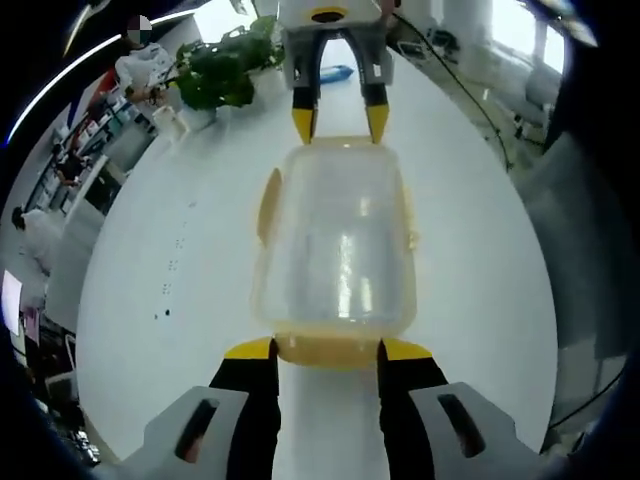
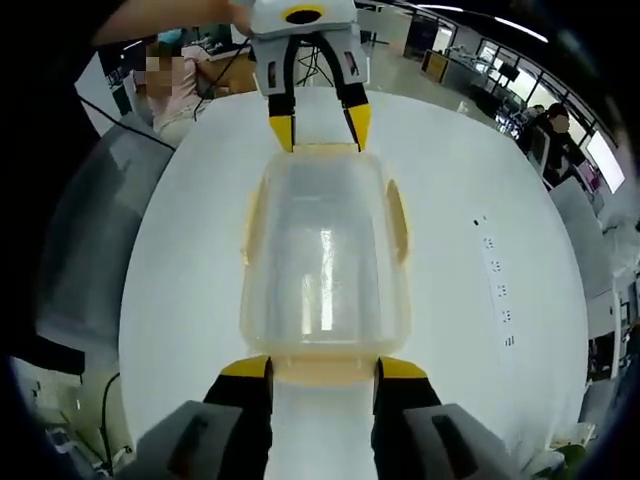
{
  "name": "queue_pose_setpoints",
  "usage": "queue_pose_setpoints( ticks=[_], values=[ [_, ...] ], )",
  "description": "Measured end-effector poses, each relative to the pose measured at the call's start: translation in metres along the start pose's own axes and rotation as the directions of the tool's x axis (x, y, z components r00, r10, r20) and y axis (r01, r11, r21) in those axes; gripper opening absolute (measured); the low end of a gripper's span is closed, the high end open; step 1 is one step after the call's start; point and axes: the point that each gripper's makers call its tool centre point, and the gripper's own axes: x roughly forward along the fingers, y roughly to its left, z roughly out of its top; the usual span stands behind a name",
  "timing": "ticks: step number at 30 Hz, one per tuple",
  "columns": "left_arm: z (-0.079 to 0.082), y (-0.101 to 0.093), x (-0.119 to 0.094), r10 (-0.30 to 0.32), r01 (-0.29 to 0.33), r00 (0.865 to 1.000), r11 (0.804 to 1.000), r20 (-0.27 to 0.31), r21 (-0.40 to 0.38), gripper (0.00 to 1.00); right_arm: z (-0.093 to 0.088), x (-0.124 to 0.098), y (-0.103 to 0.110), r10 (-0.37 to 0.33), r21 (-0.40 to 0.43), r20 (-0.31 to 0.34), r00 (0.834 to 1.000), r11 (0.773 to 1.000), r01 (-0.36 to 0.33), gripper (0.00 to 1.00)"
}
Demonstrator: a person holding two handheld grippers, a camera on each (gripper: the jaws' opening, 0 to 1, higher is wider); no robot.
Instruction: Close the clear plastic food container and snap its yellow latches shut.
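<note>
The clear container (image 1: 337,240) sits lid-on in the middle of a round white table (image 1: 150,270), with the left gripper (image 1: 328,350) and right gripper (image 2: 323,367) at opposite short ends, each with yellow-tipped jaws spread wide beside an end latch (image 1: 328,349). Around it lies an open office (a leafy potted plant (image 1: 222,68) stands at the table's far edge), with seated people and desks beyond.

From my seat I cannot judge whether the lid of the clear plastic food container (image 1: 338,240) is fully seated; its milky walls blur the inside. The yellow end latch (image 2: 325,368) lies partly behind my right gripper (image 2: 325,366), whose jaws stand apart beside it. Small dark marks on the white round table (image 2: 500,290) are too tiny to read.
</note>
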Motion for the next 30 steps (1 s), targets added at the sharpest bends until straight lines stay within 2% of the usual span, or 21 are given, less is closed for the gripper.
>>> queue_pose_setpoints(
  ticks=[7, 14, 19, 22, 30],
  values=[
    [0.007, -0.003, 0.014, -0.016, 0.016, 1.0, 1.0, 0.007, -0.004, 0.35, -0.014, 0.002, 0.001, 0.018, 0.012, -0.017, 1.0, 1.0, -0.018, 0.36],
    [0.002, -0.008, 0.025, -0.054, 0.053, 0.998, 0.998, -0.016, -0.029, 0.35, -0.019, 0.011, 0.005, 0.058, 0.021, -0.029, 0.998, 0.998, -0.057, 0.36],
    [-0.002, -0.009, 0.032, -0.075, 0.074, 0.996, 0.997, -0.037, -0.035, 0.35, -0.022, 0.021, 0.008, 0.079, 0.017, -0.061, 0.995, 0.997, -0.079, 0.36],
    [-0.001, -0.013, 0.035, -0.091, 0.089, 0.995, 0.995, -0.037, -0.05, 0.35, -0.029, 0.024, 0.006, 0.072, -0.018, -0.111, 0.991, 0.997, -0.074, 0.36],
    [-0.003, -0.012, 0.036, -0.09, 0.089, 0.995, 0.996, -0.051, -0.026, 0.35, -0.029, 0.026, 0.004, 0.076, -0.025, -0.127, 0.989, 0.996, -0.08, 0.36]
  ],
)
